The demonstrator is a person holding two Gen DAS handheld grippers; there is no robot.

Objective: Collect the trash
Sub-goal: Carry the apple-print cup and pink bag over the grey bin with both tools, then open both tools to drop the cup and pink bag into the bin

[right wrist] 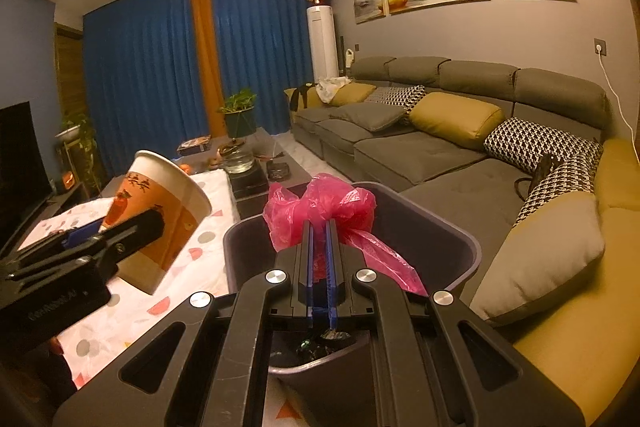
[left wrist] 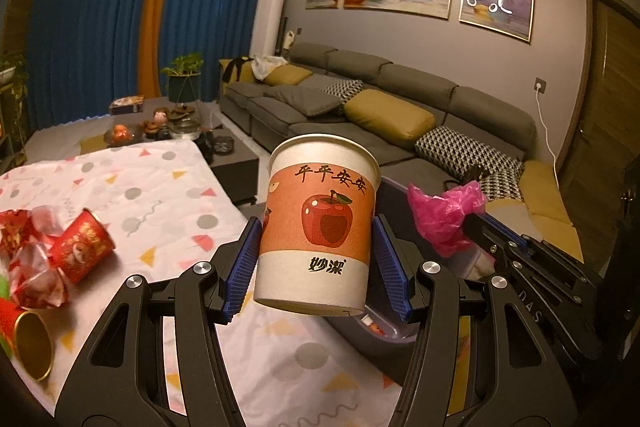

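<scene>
A white paper cup (left wrist: pixel 318 223) with an orange band and a red apple print stands upright between the blue pads of my left gripper (left wrist: pixel 316 259), which is shut on it above the table's right edge. The same cup (right wrist: pixel 160 211) shows at the left of the right wrist view. My right gripper (right wrist: pixel 319 227) is shut on a crumpled pink plastic bag (right wrist: pixel 324 207), held over the dark grey bin (right wrist: pixel 460 239). The pink bag (left wrist: pixel 444 215) and the bin (left wrist: pixel 384 339) sit to the right of the cup in the left wrist view.
A red paper cup (left wrist: pixel 82 247), crinkled red wrappers (left wrist: pixel 32 267) and a gold-lined cup (left wrist: pixel 34 345) lie on the patterned tablecloth (left wrist: pixel 160 195). A coffee table (left wrist: pixel 236 159) with tea ware stands beyond. A grey sofa (right wrist: pixel 460 147) with cushions runs along the right.
</scene>
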